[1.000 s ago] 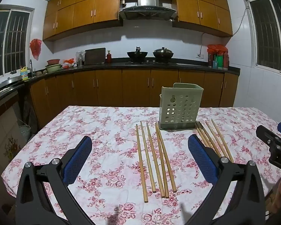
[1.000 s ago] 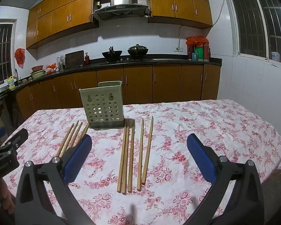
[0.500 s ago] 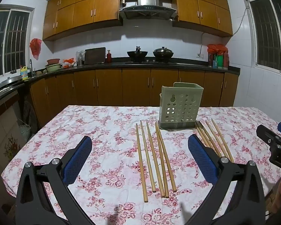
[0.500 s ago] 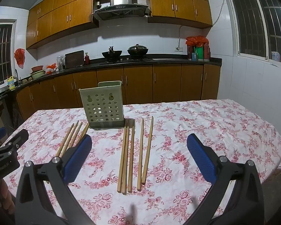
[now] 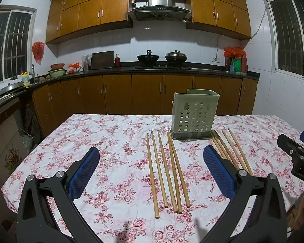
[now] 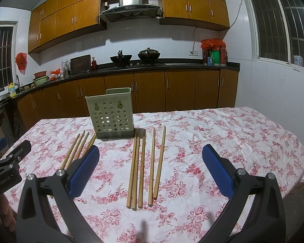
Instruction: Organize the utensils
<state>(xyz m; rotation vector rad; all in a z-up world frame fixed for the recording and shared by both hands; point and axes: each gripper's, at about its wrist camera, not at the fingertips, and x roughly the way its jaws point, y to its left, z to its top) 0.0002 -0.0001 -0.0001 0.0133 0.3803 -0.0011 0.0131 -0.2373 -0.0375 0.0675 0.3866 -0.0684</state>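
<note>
Currently both grippers gape empty: left gripper [image 5: 151, 171] nearest the left chopstick group [image 5: 168, 170], sticks lengthwise toward the holder [image 5: 194, 114]; right gripper [image 6: 151, 169] likewise.

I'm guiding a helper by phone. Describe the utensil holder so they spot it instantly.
On the floral tablecloth, between two groups of wooden chopsticks, stands the utensil holder. It is the only upright thing there: a pale green plastic box pierced with round holes.
</note>
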